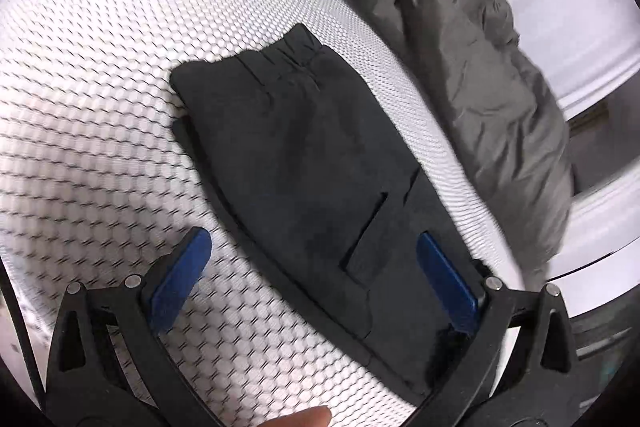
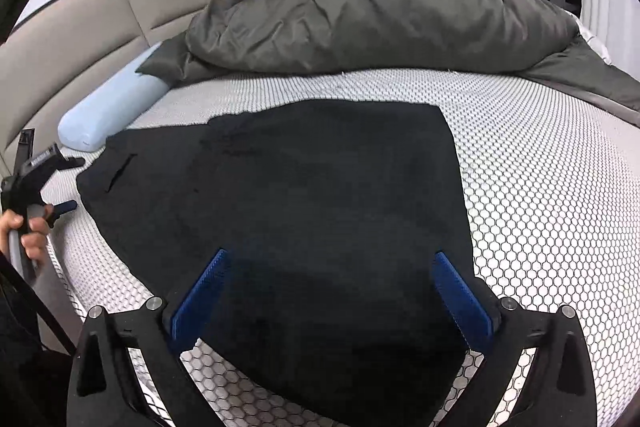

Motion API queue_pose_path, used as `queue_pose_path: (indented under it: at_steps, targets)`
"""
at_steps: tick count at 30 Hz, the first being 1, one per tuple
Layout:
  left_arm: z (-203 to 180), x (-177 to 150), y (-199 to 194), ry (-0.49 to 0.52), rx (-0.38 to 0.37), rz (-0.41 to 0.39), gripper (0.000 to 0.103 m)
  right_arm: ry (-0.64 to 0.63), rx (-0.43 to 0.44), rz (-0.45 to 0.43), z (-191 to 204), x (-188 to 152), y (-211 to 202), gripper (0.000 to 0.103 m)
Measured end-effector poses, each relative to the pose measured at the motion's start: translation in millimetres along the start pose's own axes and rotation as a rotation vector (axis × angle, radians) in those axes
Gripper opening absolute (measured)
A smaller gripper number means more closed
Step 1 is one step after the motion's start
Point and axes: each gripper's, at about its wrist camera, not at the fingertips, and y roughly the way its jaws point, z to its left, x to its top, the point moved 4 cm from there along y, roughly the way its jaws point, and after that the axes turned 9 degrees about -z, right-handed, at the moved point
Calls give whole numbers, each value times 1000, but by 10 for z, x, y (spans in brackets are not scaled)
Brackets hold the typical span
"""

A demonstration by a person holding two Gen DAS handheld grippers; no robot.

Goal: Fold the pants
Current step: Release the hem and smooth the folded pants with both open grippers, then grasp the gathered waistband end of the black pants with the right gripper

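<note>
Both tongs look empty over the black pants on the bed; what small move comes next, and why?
Probably lower the open right tongs to the near edge of the black fabric pants for another fold: they lie flat on the white honeycomb-mesh mattress, wide, and the open left tongs hold nothing.

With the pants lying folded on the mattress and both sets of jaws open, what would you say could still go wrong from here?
1. The folded black pants show a lower layer peeking out along one edge; another fold could leave them uneven.
2. The grey duvet is bunched close behind the pants, so a sweep that way might snag it.
3. The right gripper hangs open over the pants, its pads clear of them; closing low could pinch only the top layer and drag the fold open.
</note>
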Motion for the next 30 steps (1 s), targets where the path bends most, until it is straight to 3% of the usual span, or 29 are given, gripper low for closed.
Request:
queue_pose_path:
  at_steps: [2,4,5,7,10,14,18,21,24,26,28,30]
  targets:
    - [30,26,126,-43,-7,2,84,-6,4,-3,2,7,4,102]
    - [82,87,247,-88,14,-3,61,-10,10,-10,11,22,-8,102]
    - [98,111,306,-98,24,-4,55,-17,10,-15,23,17,-26,102]
    - [79,142,397,-84,64,-22,24,-38,3,-25,44,16,-43,102]
    - [-164,148,367,8,88,-119,7,-48,1,-26,25,5,-53,102]
    - [-779,65,-85,202,31,-282,3,-29,-21,-26,-81,-23,-73,102]
    - [-1586,-207,-428,349,-102,-339,3,-12,-38,-28,-187,-27,-84,102]
    - [-2339,-720,-597,515,-238,-321,3,9,-51,-39,-276,-3,-104,102]
    - [-2946,-1455,-519,658,-370,-201,5,33,-74,-51,-402,5,-138,102]
    - [-3208,-2015,-315,758,-414,-60,10,53,-98,-53,-517,-3,-151,102]
    - [-3298,-2495,-95,827,-447,116,23,85,-122,-45,-669,-41,-157,102]
    - [-3247,-2811,52,854,-458,240,27,114,-143,-33,-808,-93,-163,102]
